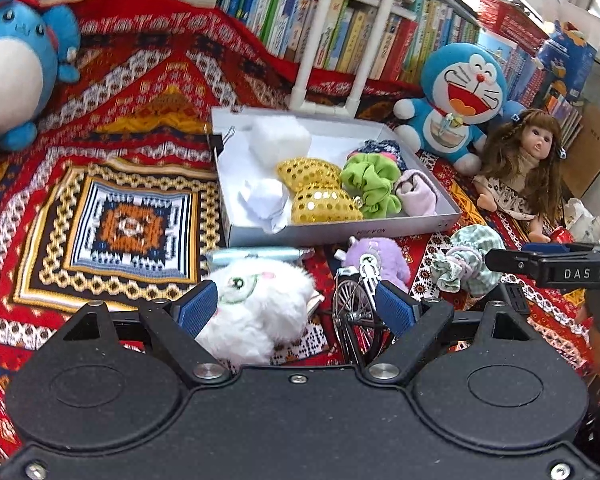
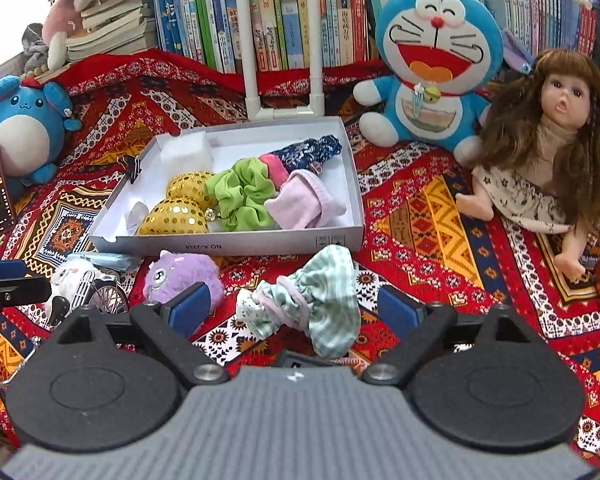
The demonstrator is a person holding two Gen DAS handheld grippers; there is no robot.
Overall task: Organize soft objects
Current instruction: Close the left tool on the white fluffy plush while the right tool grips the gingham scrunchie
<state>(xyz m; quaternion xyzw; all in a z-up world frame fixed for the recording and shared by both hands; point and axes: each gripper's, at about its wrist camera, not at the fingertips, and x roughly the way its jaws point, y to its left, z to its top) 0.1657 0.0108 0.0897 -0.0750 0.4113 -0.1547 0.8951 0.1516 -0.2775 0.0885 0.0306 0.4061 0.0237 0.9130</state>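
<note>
- Two grippers point down at a red patterned cloth [image 2: 440,208], and the white box [image 2: 228,242] at its middle serves as the landmark.
- Far left of the box sits a round blue plush with a white belly [image 2: 20,136].
- Just in front of the box's left corner lies a white fluffy toy [image 1: 256,304] with a stitched green eye and a pink cheek; the left gripper [image 1: 296,308] stands wide open around it, one blue pad touching the fur, nothing clamped.
- A small metal bicycle model [image 1: 356,300] stands beside that toy, between the same pads.
- A purple fuzzy toy [image 2: 184,276] lies just in front of the box's middle.
- Inside the box: a white fluffy block, two gold sequinned pieces [image 2: 176,212], a lime green scrunchie [image 2: 242,196], a dark floral fabric piece and a pale pink sock [image 2: 304,204].
- In front of the box's right corner lies a green-and-white striped scrunchie [image 2: 312,304], crumpled, with a lilac edge; the right gripper [image 2: 296,312] stands wide open around it, pads apart from it.
- Right of the box sit a blue cat plush [image 2: 432,64] and a long-haired doll [image 2: 548,152].
</note>
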